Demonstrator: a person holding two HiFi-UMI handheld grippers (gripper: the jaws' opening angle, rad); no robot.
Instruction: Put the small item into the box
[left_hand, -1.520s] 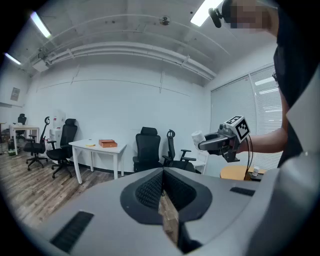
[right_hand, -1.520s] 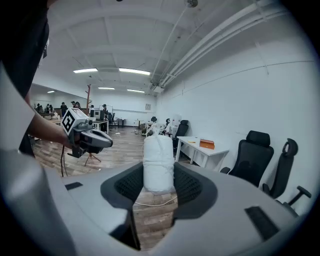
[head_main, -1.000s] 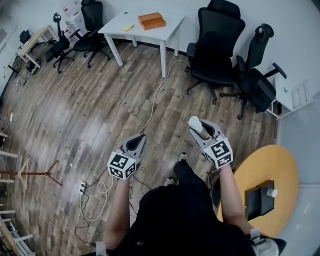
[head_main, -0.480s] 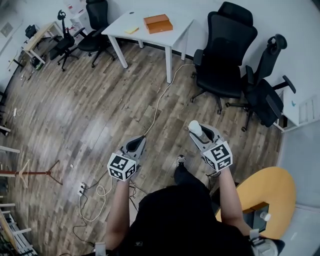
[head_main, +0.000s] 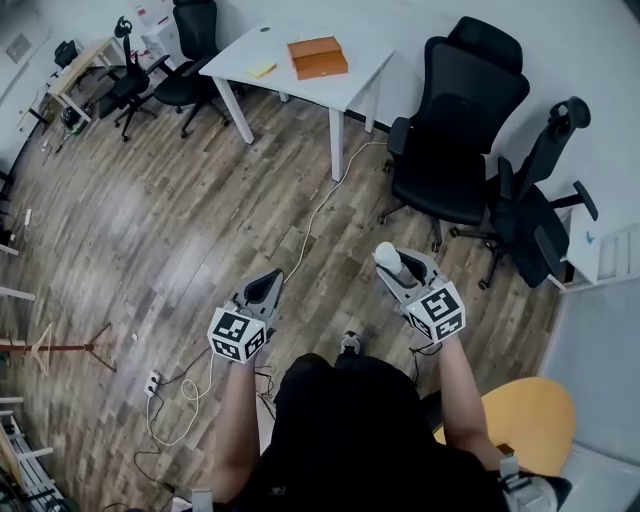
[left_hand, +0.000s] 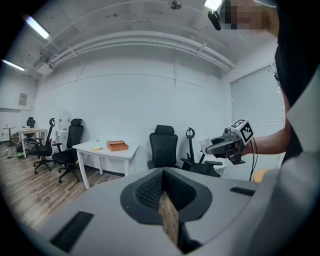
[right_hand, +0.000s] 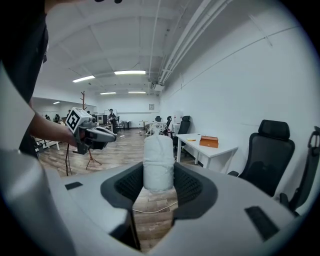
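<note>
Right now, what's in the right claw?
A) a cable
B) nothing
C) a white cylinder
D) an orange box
C: the right claw is closed on a white cylinder standing upright between its pads; the orange box sits far off on the white table.

**Head view.** The camera sits above the person and faces steeply down onto the brown wood-plank floor (head_main: 180, 200). The left gripper (head_main: 268, 287) and the right gripper (head_main: 393, 262) lie near it, below centre. The far edge of the frame takes in the white rectangular table (head_main: 300, 85) bearing the flat orange box (head_main: 318, 57).

**Left gripper view.** The camera rides close behind that gripper's own grey jaws. It faces roughly level, toward the white end wall.

**Right gripper view.** The camera is mounted likewise and faces down the long room. The white wrapped cylinder (right_hand: 158, 162) between the jaws blocks the near centre.

**Overlap.** The table and box appear in all three views. Each gripper view catches the other gripper at its side.
</note>
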